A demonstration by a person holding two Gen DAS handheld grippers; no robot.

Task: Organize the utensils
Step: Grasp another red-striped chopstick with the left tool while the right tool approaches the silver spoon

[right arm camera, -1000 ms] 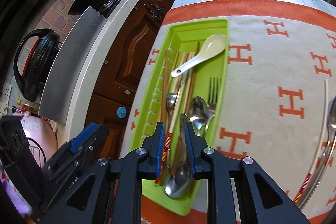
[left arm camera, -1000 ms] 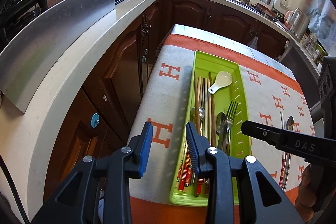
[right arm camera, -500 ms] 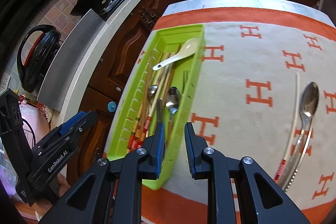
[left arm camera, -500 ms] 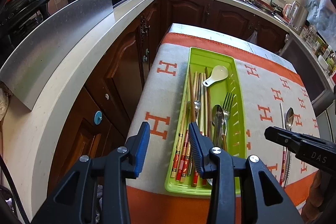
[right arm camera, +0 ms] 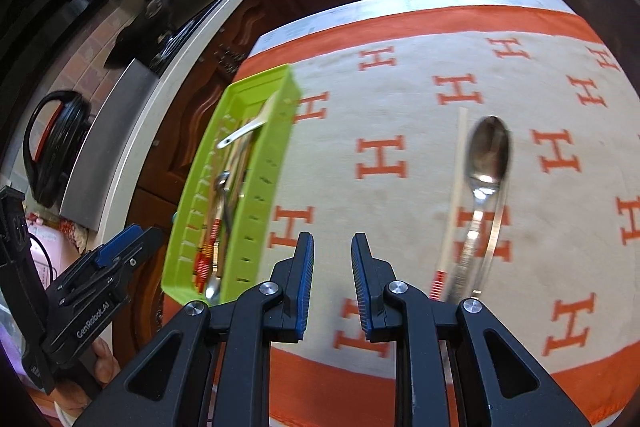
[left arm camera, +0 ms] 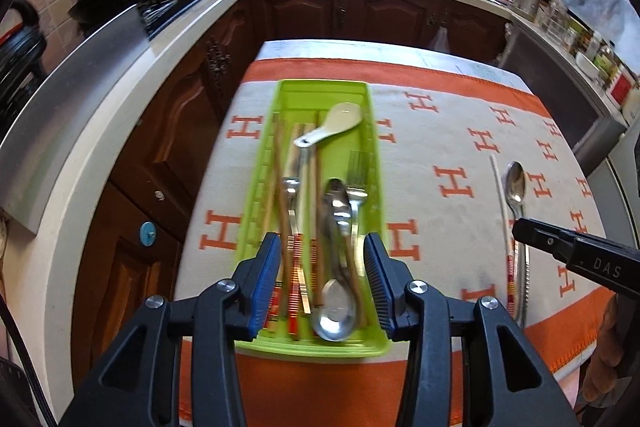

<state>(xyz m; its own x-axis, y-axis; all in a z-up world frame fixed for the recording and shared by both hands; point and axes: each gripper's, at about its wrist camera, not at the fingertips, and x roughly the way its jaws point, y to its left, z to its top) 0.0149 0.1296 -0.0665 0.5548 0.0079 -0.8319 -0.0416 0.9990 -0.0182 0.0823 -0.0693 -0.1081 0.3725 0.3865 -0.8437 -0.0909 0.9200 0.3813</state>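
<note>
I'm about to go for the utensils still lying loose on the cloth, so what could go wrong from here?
The metal spoon and white chopstick lie side by side, perhaps touching; the right gripper, jaws empty and only narrowly apart, might catch both or nudge one away. Both lie flat on the soft tablecloth, so the jaws could pinch fabric. The green tray sits near the table's left edge; the left gripper, jaws just opening, could bump it.

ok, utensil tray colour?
Lime green tray, clearest in the left wrist view.
</note>
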